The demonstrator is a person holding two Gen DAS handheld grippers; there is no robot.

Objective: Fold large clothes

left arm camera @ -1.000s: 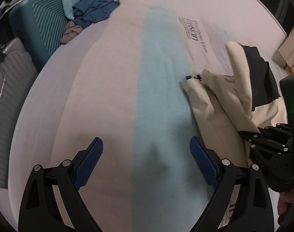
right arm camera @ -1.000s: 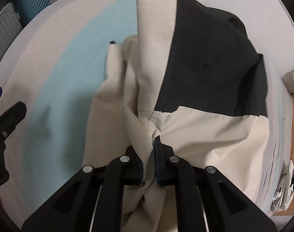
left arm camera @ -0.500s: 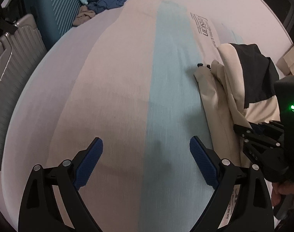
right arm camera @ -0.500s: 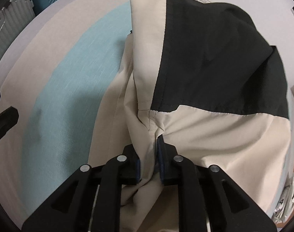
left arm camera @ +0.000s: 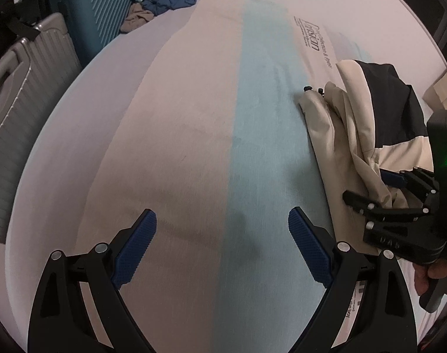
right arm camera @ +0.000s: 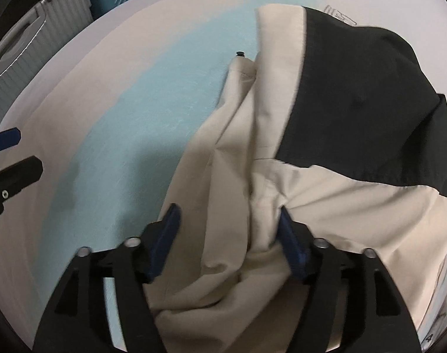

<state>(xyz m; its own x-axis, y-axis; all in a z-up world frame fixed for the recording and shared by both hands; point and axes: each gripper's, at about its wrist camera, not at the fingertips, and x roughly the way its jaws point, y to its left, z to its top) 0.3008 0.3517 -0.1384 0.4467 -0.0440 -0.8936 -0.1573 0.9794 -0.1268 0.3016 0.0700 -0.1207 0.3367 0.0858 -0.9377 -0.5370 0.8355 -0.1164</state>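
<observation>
Right gripper (right arm camera: 227, 229) opening, letting go the cream-and-black fabric jacket (right arm camera: 311, 153), now bunched on the striped bedsheet (right arm camera: 129, 123). Left gripper (left arm camera: 222, 250) wide, empty. Fold probably placed; regrasp next.

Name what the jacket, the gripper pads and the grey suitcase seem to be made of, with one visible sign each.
Jacket: thin woven fabric, matte, probably nylon or cotton blend; it creases sharply.
Pads: blue rubber or plastic, going by the dotted grip texture.
Suitcase: hard plastic shell, likely; ribbed, faint sheen.
</observation>
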